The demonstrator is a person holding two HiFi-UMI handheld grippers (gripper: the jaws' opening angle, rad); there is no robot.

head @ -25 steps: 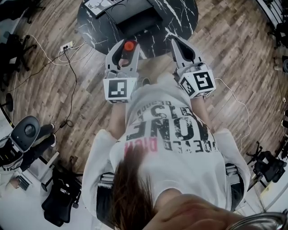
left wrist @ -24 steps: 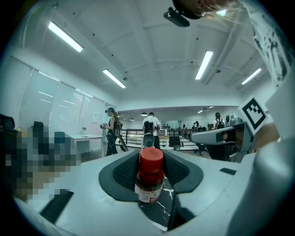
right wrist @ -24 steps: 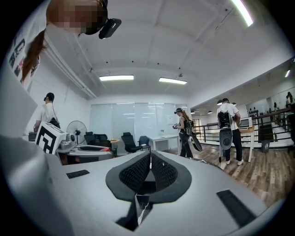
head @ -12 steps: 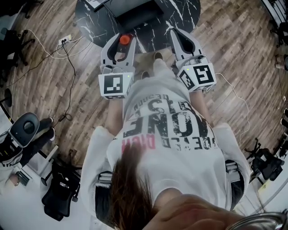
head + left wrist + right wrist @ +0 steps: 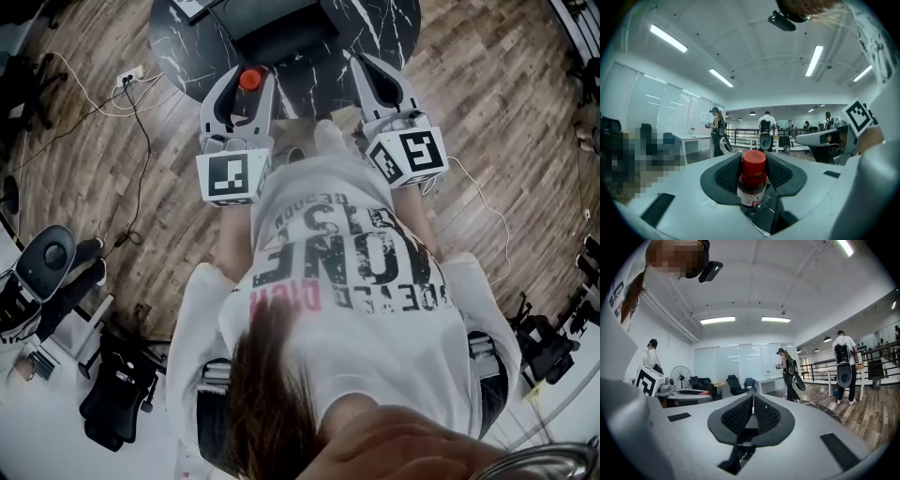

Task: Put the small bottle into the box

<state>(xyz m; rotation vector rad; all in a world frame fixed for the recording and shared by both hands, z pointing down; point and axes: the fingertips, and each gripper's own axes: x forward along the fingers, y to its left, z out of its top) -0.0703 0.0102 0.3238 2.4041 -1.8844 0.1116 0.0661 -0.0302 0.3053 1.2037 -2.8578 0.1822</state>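
The left gripper (image 5: 249,75) grips the small bottle (image 5: 753,180) upright between its half-open jaws, at the upper centre of the head view, above the dark table (image 5: 187,56). The right gripper (image 5: 752,401) is empty, with its jaws closed together.

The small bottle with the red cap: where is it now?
The small bottle stands upright between the jaws of the left gripper, at the head view's upper left, over the near edge of the black marble table.
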